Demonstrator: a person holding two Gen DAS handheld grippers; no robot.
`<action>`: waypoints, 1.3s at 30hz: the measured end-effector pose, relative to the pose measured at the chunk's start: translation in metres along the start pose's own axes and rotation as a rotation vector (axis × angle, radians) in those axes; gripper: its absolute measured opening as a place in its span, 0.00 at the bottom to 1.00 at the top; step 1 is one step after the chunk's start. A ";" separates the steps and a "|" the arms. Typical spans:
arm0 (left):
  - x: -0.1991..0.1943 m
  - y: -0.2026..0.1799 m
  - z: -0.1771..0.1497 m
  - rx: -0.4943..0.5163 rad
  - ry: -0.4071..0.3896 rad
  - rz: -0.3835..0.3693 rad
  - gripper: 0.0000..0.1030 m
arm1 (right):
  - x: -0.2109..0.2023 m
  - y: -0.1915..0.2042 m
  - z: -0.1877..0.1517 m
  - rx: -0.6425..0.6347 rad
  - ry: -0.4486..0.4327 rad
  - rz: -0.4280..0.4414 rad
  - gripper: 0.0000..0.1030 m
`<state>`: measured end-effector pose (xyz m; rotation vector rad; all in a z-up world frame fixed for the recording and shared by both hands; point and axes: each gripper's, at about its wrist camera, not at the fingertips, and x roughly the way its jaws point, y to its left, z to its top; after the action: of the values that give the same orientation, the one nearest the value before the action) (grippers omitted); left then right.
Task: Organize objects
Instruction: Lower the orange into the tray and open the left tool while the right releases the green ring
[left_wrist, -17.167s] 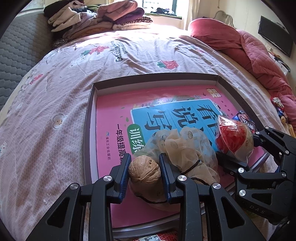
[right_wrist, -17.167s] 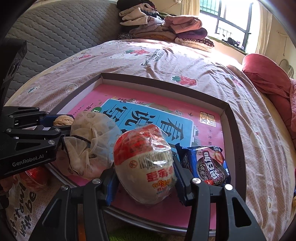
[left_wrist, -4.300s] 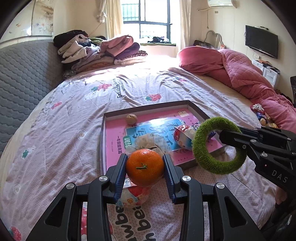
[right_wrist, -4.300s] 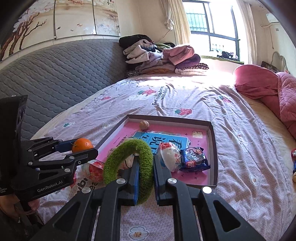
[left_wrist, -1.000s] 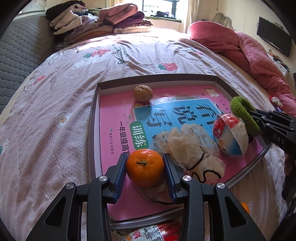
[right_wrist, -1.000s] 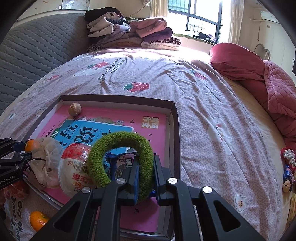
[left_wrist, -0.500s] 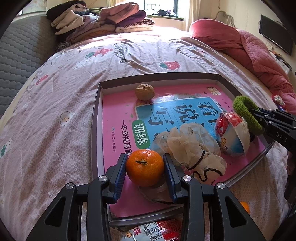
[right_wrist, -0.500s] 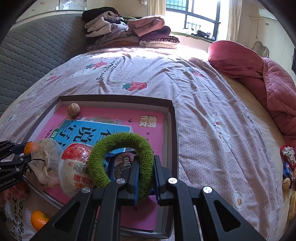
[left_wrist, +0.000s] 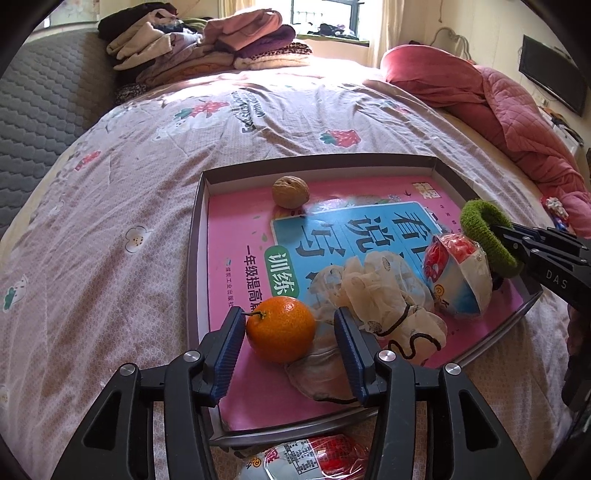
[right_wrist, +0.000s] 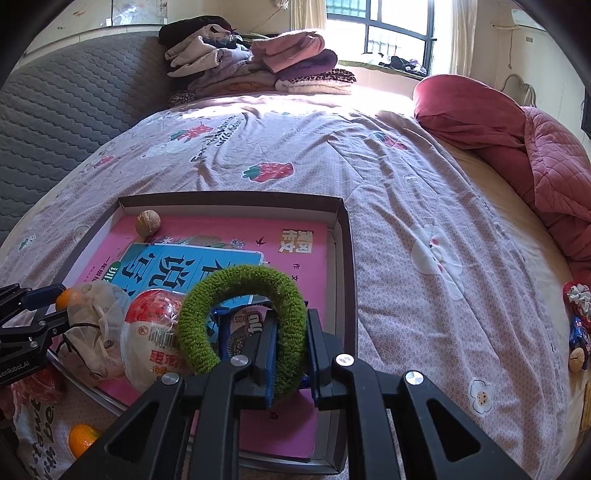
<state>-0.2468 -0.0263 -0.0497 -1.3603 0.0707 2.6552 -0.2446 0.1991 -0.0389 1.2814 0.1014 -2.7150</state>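
My left gripper (left_wrist: 288, 334): jaws apart, orange (left_wrist: 280, 329) sitting between them on pink book in tray (left_wrist: 197, 236), pads not touching. My right gripper (right_wrist: 290, 354) clamped on green ring (right_wrist: 242, 317), ring upright, hanging above snack packet at tray's right end; this hand nearer drop spot, I judge. Bed quilt (right_wrist: 406, 221) soft underneath; bedroom, window ahead.
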 end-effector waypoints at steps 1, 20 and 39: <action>-0.001 0.000 0.000 -0.001 -0.002 0.000 0.50 | 0.000 0.000 0.000 0.000 -0.002 -0.001 0.14; -0.019 -0.004 0.004 0.021 -0.056 0.024 0.55 | -0.003 0.003 0.003 -0.017 -0.027 -0.016 0.23; -0.029 -0.005 0.008 0.013 -0.087 0.031 0.69 | -0.012 -0.002 0.006 0.003 -0.060 -0.022 0.24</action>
<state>-0.2357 -0.0241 -0.0215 -1.2480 0.0987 2.7311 -0.2420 0.2013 -0.0256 1.2051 0.1057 -2.7703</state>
